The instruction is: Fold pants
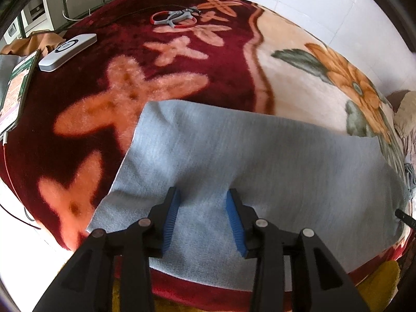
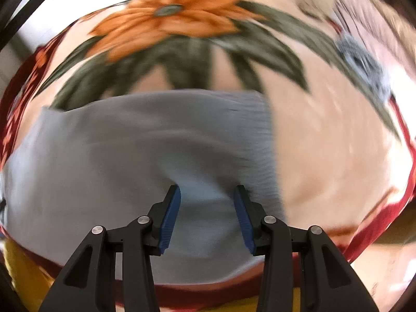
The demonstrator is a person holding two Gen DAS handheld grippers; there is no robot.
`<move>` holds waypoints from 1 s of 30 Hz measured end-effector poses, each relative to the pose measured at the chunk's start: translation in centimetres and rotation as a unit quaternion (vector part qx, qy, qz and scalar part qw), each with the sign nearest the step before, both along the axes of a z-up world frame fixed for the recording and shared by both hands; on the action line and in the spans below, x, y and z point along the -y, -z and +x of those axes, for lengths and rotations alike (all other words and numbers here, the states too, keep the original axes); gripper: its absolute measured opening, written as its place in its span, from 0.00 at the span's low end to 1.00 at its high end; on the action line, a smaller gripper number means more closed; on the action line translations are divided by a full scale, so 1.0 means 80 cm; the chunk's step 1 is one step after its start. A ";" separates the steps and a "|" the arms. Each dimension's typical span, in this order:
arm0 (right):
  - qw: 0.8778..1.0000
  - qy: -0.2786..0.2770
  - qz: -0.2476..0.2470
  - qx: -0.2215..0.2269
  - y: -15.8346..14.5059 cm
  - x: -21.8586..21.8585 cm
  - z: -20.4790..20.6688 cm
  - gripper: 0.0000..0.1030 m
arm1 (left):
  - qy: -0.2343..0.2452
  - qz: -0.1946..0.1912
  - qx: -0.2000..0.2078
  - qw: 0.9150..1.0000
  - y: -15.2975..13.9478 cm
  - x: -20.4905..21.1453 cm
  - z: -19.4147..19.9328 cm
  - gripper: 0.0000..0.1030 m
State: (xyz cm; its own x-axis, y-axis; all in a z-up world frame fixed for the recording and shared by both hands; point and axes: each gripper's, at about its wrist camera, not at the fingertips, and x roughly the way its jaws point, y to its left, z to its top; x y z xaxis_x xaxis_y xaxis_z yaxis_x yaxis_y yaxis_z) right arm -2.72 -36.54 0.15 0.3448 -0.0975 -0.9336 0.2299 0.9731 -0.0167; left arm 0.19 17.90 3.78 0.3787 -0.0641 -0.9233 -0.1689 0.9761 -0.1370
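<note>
Light grey-blue pants (image 1: 234,156) lie flat on a floral blanket (image 1: 156,83), near its front edge. My left gripper (image 1: 204,195) is open, its blue pads (image 1: 171,215) over the pants' near part, holding nothing. In the right wrist view the pants (image 2: 130,150) end in a ribbed band (image 2: 260,135) at the right. My right gripper (image 2: 206,192) is open over the cloth close to that band, empty. This view is motion-blurred.
A white remote (image 1: 67,52), a phone (image 1: 15,91) and red-grey scissors (image 1: 176,18) lie at the blanket's far left. Tiled wall stands behind. A crumpled grey cloth (image 2: 364,62) lies at the right. Yellow fabric (image 1: 379,283) hangs below the bed edge.
</note>
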 end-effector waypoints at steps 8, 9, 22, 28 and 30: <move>0.999 -0.007 -0.049 -0.005 0.001 -0.024 0.012 0.42 | -0.001 -0.001 -0.009 1.000 -0.004 -0.001 0.004 0.41; 0.998 -0.010 -0.056 -0.003 -0.003 -0.030 0.010 0.42 | -0.001 -0.003 -0.010 1.000 -0.006 -0.002 0.003 0.41; 0.995 -0.098 0.008 0.020 -0.039 -0.129 -0.026 0.42 | -0.008 -0.004 -0.001 1.000 -0.040 -0.040 -0.028 0.65; 0.988 -0.150 0.022 0.003 -0.029 -0.188 -0.038 0.42 | -0.020 -0.026 0.002 0.999 -0.040 -0.065 -0.033 0.70; 0.986 -0.165 0.019 -0.009 -0.020 -0.204 -0.038 0.42 | -0.021 -0.031 0.000 0.999 -0.038 -0.072 -0.034 0.70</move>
State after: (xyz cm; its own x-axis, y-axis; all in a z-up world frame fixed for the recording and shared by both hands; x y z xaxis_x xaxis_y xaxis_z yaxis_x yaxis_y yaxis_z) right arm -5.74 -20.20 1.76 0.3352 0.0532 -0.9406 -0.0999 0.9948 0.0207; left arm -2.49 23.64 6.84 0.3821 -0.1055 -0.9181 -0.2090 0.9578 -0.1971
